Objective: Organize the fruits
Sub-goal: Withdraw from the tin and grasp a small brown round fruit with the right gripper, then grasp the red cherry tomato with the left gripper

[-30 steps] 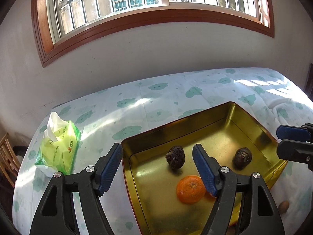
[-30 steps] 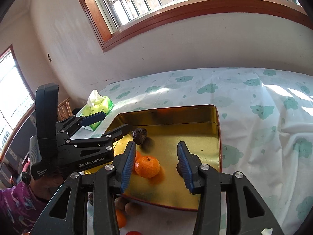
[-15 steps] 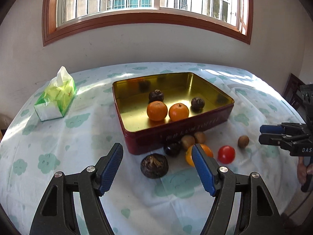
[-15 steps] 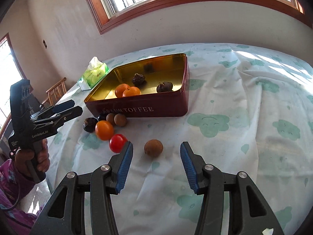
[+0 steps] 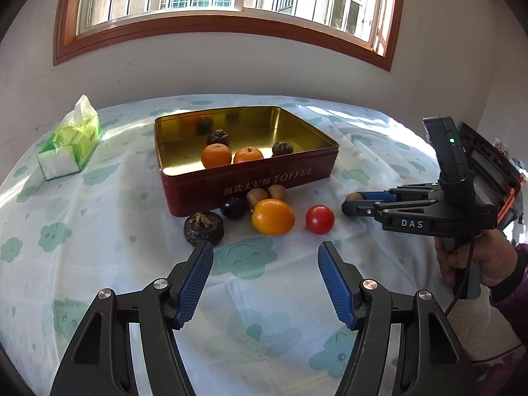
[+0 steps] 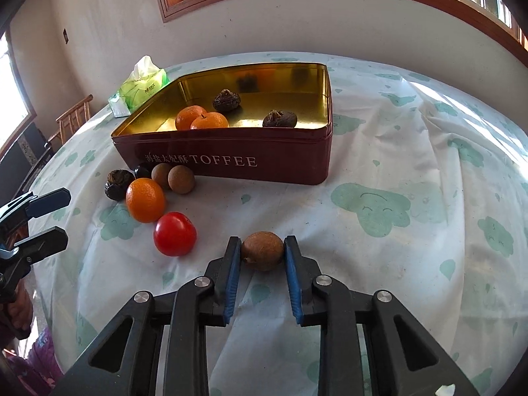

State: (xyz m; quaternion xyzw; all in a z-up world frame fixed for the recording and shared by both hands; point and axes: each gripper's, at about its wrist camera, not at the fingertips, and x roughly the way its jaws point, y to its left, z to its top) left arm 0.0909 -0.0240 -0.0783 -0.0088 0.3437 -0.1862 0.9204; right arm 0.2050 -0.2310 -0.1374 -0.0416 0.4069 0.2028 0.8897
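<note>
A red toffee tin (image 5: 250, 181) (image 6: 231, 158) with a gold inside holds two oranges (image 5: 216, 155) (image 6: 209, 120) and two dark wrinkled fruits (image 6: 226, 99). In front of it on the cloth lie an orange (image 5: 272, 216) (image 6: 145, 200), a red tomato (image 5: 319, 219) (image 6: 175, 233), two small brown fruits (image 6: 181, 175), a black fruit (image 5: 232, 208) and a dark wrinkled fruit (image 5: 204, 228). My right gripper (image 6: 262, 247) (image 5: 349, 202) is shut on a brown round fruit (image 6: 262, 250) resting on the cloth. My left gripper (image 5: 265, 257) (image 6: 49, 213) is open and empty, just short of the loose fruits.
A green tissue pack (image 5: 71, 142) (image 6: 140, 87) lies left of the tin. The table has a white cloth with green cloud prints (image 5: 99, 231). A wooden chair (image 6: 71, 120) stands beyond the table's left edge. The wall and window are behind.
Both grippers pulled back from over the tin to the near side of the table. The right gripper moved down to the lone brown fruit and closed on it. The left stayed open.
</note>
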